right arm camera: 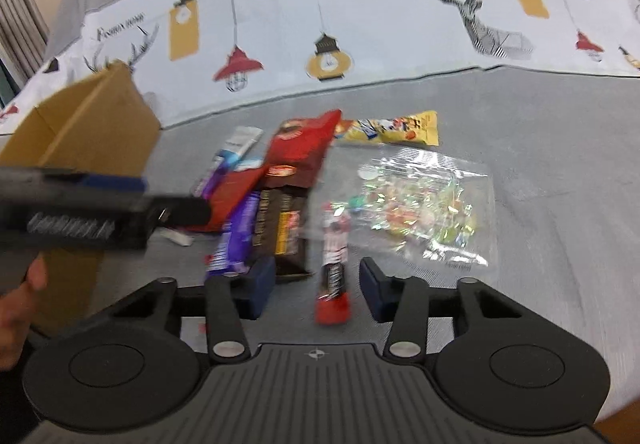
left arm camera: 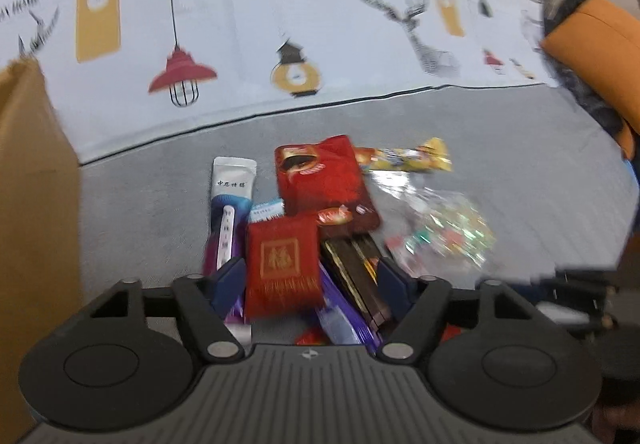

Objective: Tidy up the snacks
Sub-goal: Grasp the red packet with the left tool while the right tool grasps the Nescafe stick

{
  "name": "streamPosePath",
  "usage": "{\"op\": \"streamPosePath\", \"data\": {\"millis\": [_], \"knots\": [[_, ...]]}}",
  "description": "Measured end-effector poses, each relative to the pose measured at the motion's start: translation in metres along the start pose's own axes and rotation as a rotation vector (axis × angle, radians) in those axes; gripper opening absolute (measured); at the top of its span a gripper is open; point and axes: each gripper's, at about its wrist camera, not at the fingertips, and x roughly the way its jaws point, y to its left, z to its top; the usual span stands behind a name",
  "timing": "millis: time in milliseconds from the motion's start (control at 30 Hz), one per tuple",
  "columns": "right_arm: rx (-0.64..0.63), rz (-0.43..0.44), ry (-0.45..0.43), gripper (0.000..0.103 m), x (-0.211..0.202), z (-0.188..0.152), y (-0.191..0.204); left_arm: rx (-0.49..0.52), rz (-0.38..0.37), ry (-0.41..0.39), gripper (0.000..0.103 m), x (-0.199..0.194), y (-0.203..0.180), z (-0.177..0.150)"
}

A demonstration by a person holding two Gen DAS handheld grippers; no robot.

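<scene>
Showing only right-view red stick packet [right arm camera: 332,284], left claw [left arm camera: 312,280] straddling red pouch [left arm camera: 282,270]

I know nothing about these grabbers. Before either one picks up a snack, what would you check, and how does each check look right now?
1. Left gripper open: ok, jaws spread either side of the small red packet.
2. Right gripper open: ok, the red and black stick snack lies between its fingers.
3. Neither is holding anything: ok.
4. Target lies alone: not ok for the left; the red packet rests on a pile of overlapping wrappers.
5. Cardboard box within view: ok, at the left; whether it is empty, cannot tell.
6. Picture sharpness: not ok, both views are blurred.
</scene>
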Motion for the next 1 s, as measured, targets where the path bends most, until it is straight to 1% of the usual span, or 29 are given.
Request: {"op": "streamPosePath", "data": {"millis": [67, 100, 133, 200, 233, 300, 333, 367, 433, 467, 500, 633, 833, 900, 1000], "knots": [[0.017, 0.01, 0.048, 0.033, 0.016, 0.004, -0.01, -0.045, -0.006, 0.038, 0.068, 0.024, 0.006, 0.008], [0.024, 0.008, 0.072, 0.033, 0.022, 0.004, -0.012, -0.062, -0.015, 0.07, 0.063, 0.037, 0.01, 0.009], [0.021, 0.012, 0.09, 0.033, 0.027, 0.004, -0.012, -0.073, -0.017, 0.098, 0.065, 0.046, 0.013, 0.008], [0.004, 0.003, 0.11, 0.034, 0.034, 0.003, -0.01, -0.114, -0.056, 0.072, 0.065, 0.051, 0.024, 0.006], [-0.019, -0.006, 0.104, 0.034, 0.035, 0.003, -0.007, -0.117, -0.065, 0.071, 0.062, 0.051, 0.026, 0.006], [-0.077, -0.032, 0.097, 0.034, 0.039, 0.004, 0.001, -0.09, -0.037, 0.072, 0.052, 0.048, 0.025, 0.005], [-0.099, -0.046, 0.094, 0.035, 0.039, 0.003, 0.005, -0.08, -0.028, 0.077, 0.051, 0.045, 0.024, 0.003], [-0.131, -0.06, 0.09, 0.035, 0.04, 0.002, 0.01, -0.082, -0.035, 0.079, 0.05, 0.042, 0.024, 0.001], [-0.193, -0.09, 0.078, 0.03, 0.04, -0.001, 0.017, -0.101, -0.053, 0.084, 0.049, 0.034, 0.024, -0.004], [-0.202, -0.096, 0.075, 0.015, 0.039, -0.001, 0.018, -0.102, -0.054, 0.083, 0.049, 0.029, 0.024, -0.008], [-0.205, -0.099, 0.071, 0.013, 0.038, -0.001, 0.018, -0.102, -0.047, 0.081, 0.049, 0.025, 0.023, -0.009], [-0.201, -0.093, 0.065, 0.012, 0.03, -0.008, 0.015, -0.113, -0.051, 0.095, 0.049, 0.003, 0.02, -0.028], [-0.154, -0.089, 0.045, 0.012, 0.004, -0.026, 0.006, -0.088, -0.042, 0.105, 0.049, -0.025, 0.013, -0.062], [-0.141, -0.084, 0.039, 0.012, -0.003, -0.034, 0.004, -0.074, -0.029, 0.108, 0.05, -0.027, 0.012, -0.069], [-0.177, -0.091, 0.04, 0.012, -0.006, -0.044, 0.005, -0.073, -0.01, 0.113, 0.05, -0.023, 0.014, -0.075]]}}
